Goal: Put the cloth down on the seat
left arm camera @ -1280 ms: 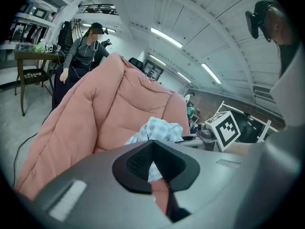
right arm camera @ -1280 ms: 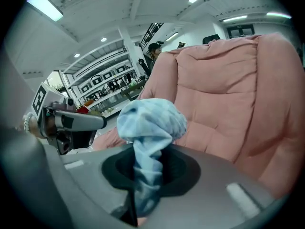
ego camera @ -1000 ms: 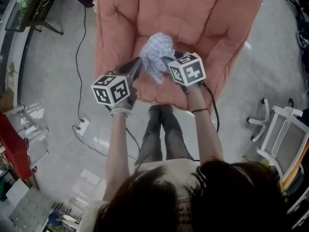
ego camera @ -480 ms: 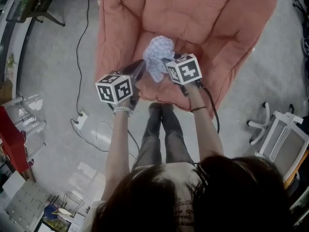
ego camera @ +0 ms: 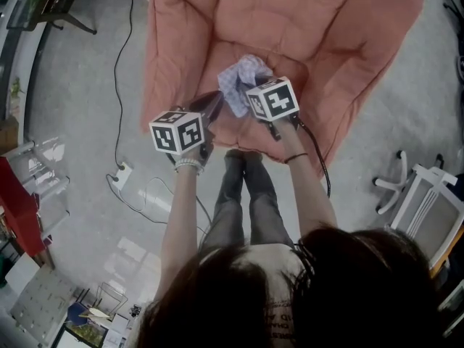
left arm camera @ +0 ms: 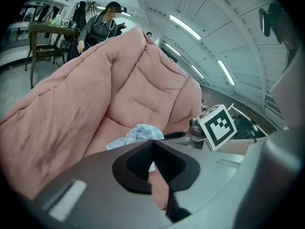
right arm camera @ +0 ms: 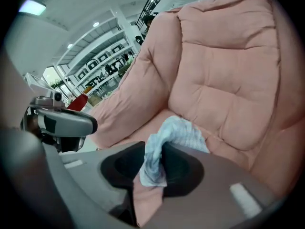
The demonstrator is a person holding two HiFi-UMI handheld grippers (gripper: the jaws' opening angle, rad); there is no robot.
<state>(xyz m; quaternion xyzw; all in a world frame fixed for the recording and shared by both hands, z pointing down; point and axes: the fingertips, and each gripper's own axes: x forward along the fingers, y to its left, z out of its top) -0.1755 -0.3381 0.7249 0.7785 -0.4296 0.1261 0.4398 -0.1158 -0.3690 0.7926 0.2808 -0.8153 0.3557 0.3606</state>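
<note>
the pale blue-and-white checked cloth (ego camera: 241, 78) lay bunched low over the seat (ego camera: 230, 130) of the salmon-pink quilted armchair (ego camera: 304, 27), near its front edge, hanging between the two tools. the right hand-held gripper (right arm camera: 153, 151) had a fold of the cloth pinched between its pads, and its jaws had just been opening, so that grip looked to be loosening. the left hand-held gripper (left arm camera: 152, 142) was clenched, tips together, with what seemed a thin sliver of the cloth caught just behind them.

the step in hand seemed to be the release. to do it well, both tools should sink until the bunch rests its weight on the cushion. the left one should then let go as well, so the cloth is not tugged sideways by a single grip. the jaws ought to open wide before either tool lifts, and each should draw back along its own line so the ribbed pads do not drag fabric toward the front edge.

counted: one cloth, one armchair, two hand-held grippers, and two marker cubes, one on each.
</note>
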